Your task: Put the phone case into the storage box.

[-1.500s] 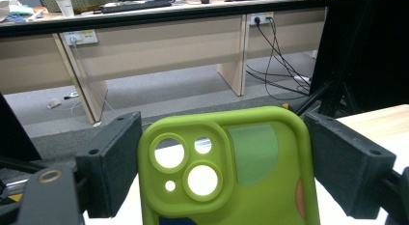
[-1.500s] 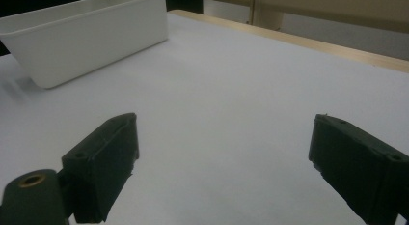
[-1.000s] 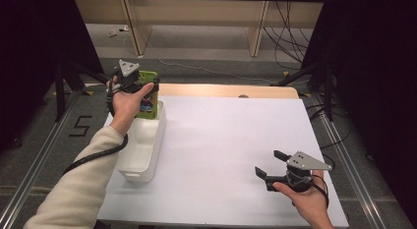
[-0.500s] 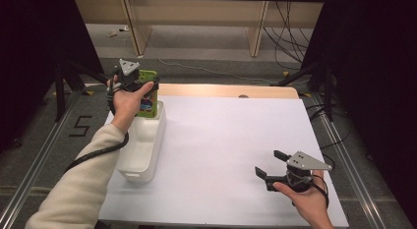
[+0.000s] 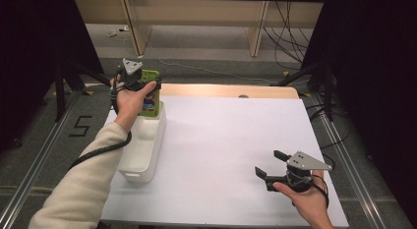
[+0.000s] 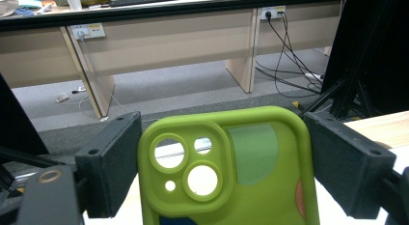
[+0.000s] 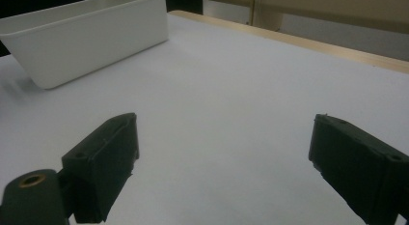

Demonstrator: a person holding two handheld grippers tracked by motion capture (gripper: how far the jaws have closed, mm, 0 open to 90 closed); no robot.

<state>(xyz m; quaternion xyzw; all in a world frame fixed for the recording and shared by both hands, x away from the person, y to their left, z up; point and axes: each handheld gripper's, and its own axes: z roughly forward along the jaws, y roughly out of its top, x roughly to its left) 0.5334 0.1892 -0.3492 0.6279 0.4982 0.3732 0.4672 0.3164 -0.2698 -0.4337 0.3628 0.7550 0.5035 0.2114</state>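
Pinching the green phone case (image 6: 226,172) upright above the far end of the white bin (image 5: 142,155), my left gripper (image 5: 147,84) has barely shifted since a second ago, so I judge placement pending. My right gripper (image 5: 268,165) rests spread over the white table (image 5: 231,135).

A: What is sitting between the left gripper's fingers (image 6: 113,169)?

B: A lime-green phone case (image 6: 226,172), standing upright with its back facing out. A raised camera block is showing at its upper corner, with three round cut-outs and one tiny hole.

A: Any marks on it?

B: A duller green patch is lying beside the camera block, an orange spot is sitting near the edge by one finger, and something dark blue is peeking out at the bottom.

A: How are the fingers meeting it?

B: They are pressing on its two long sides, one finger on each, and its rounded top is rising above them.
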